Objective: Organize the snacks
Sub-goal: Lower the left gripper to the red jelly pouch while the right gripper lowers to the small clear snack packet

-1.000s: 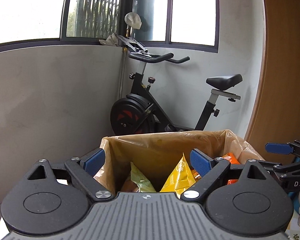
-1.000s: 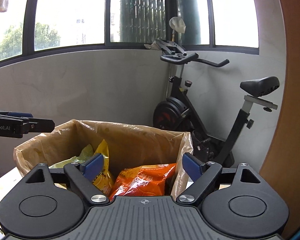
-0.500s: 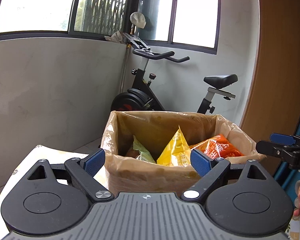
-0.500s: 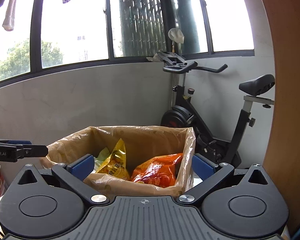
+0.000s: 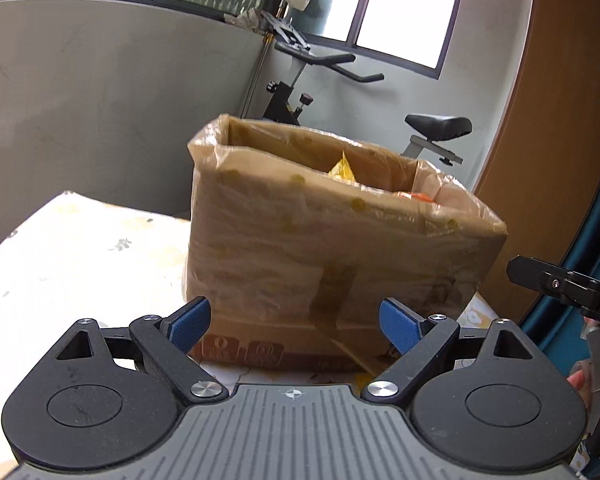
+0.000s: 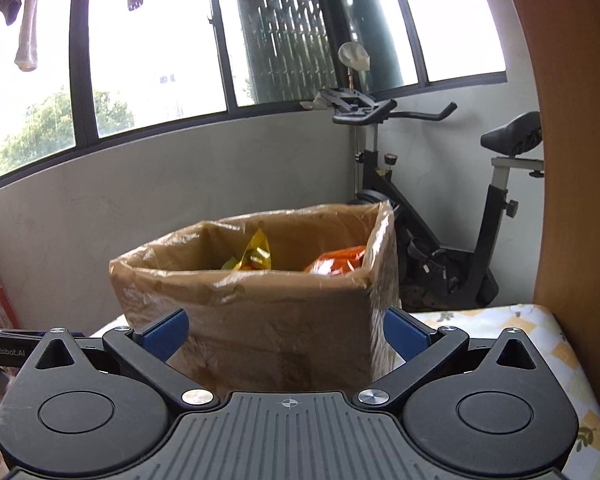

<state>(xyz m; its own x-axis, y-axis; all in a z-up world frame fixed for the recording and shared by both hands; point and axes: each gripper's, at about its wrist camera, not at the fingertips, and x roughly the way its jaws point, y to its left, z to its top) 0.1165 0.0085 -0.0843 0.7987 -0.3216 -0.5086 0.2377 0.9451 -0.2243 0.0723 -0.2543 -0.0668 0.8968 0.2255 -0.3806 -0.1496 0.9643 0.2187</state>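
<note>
A cardboard box lined with a clear plastic bag (image 5: 332, 248) stands on a table with a patterned cloth (image 5: 80, 248); it also shows in the right wrist view (image 6: 268, 320). A yellow snack bag (image 6: 256, 256) and an orange snack bag (image 6: 340, 258) stick up inside it. My left gripper (image 5: 294, 322) is open and empty, in front of the box's near wall. My right gripper (image 6: 286, 334) is open and empty, also in front of the box. The right gripper's tip shows at the right edge of the left wrist view (image 5: 560, 284).
An exercise bike (image 6: 432, 216) stands behind the table by the grey wall under the windows. A brown wooden panel (image 6: 572, 160) rises at the right. The patterned tablecloth (image 6: 540, 340) extends right of the box.
Both grippers have pulled back and dropped lower, from over the box's open top to in front of its near wall. Both stay open and empty.
</note>
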